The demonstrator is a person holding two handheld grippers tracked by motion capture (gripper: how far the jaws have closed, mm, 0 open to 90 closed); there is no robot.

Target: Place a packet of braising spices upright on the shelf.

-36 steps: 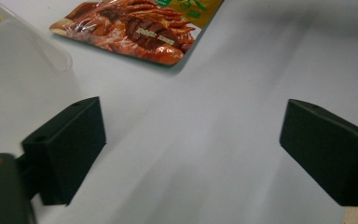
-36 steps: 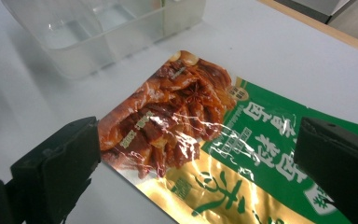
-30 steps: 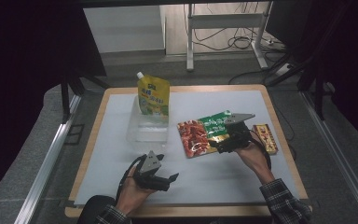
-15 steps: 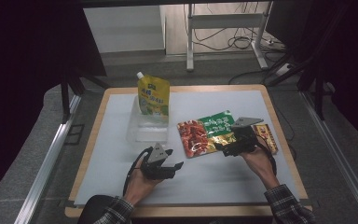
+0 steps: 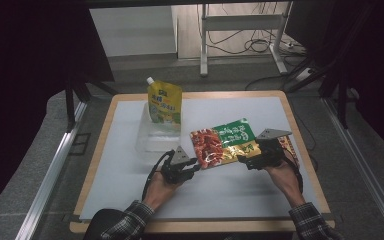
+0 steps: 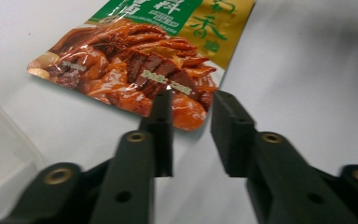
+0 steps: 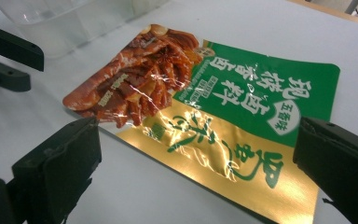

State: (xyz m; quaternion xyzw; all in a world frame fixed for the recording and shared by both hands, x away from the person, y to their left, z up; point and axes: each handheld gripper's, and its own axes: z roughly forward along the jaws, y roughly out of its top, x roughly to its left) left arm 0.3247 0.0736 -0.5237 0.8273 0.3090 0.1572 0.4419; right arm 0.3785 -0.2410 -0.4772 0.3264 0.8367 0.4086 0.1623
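Currently I have both tongs working toward the flat seasoning packet (image 5: 223,145), the glossy red, green and gold sachet lying face up on the white surface (image 5: 240,190), just right of the clear plastic container (image 5: 152,135).

Left tongs (image 5: 192,166): jaws parted by a narrow gap, nothing between them. In the left gripper view the tips sit right at the packet's (image 6: 140,60) near red corner, the left tip over its edge. Whether they touch the foil I cannot tell.

Right tongs (image 5: 247,162): jaws wide apart, empty. In the right gripper view they straddle the gold end of the packet (image 7: 214,116), one jaw to each side, low over the surface.

Yellow-green spouted pouch (image 5: 164,102) stands upright at the back, inside or just behind the container; I cannot tell which. Not in play.

My read: this is the approach-to-grasp step, the packet not yet held by either side. The packet lies dead flat, so the next move calls for getting a jaw under an edge. I judge the left tongs better placed: slide the lower tip under the red corner, then close. The foil looks slick, so a pinch well in from the edge seems safer. The right tongs must narrow a great deal before they can hold anything this thin.
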